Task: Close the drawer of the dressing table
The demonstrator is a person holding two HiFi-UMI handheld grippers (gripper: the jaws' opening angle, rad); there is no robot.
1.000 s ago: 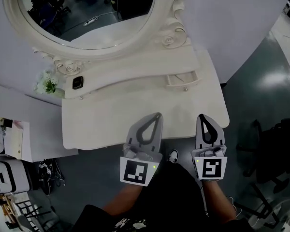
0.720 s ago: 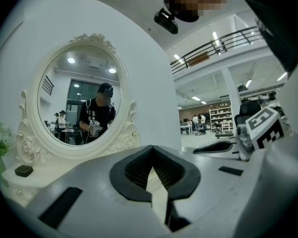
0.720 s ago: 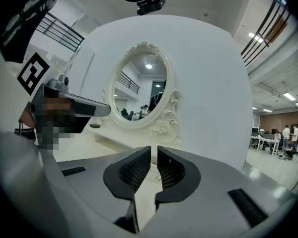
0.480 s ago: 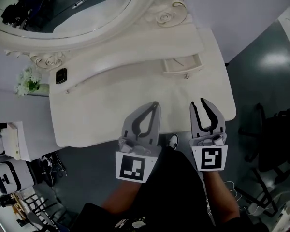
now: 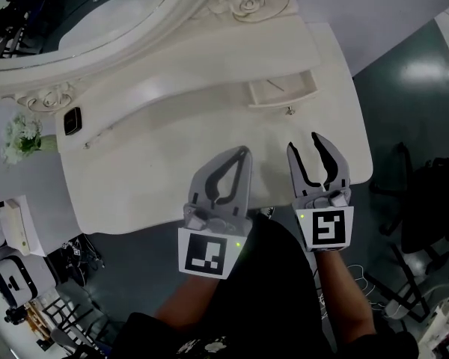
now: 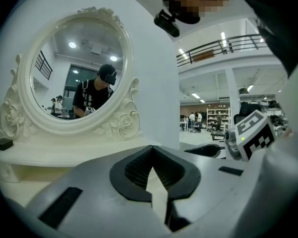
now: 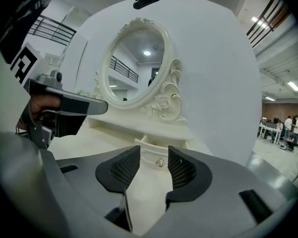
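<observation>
our right gripper (image 5: pixel 305 143) hangs over the dressing table (image 5: pixel 157 163) near its front right edge, jaws opening, empty; the open drawer (image 5: pixel 282 90) lies ahead, untouched.

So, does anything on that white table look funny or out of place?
Yes: the small drawer at the right of the dressing table is sticking out, pulled open, with its knob forward instead of sitting flush. Nothing looks spilled or broken.
</observation>
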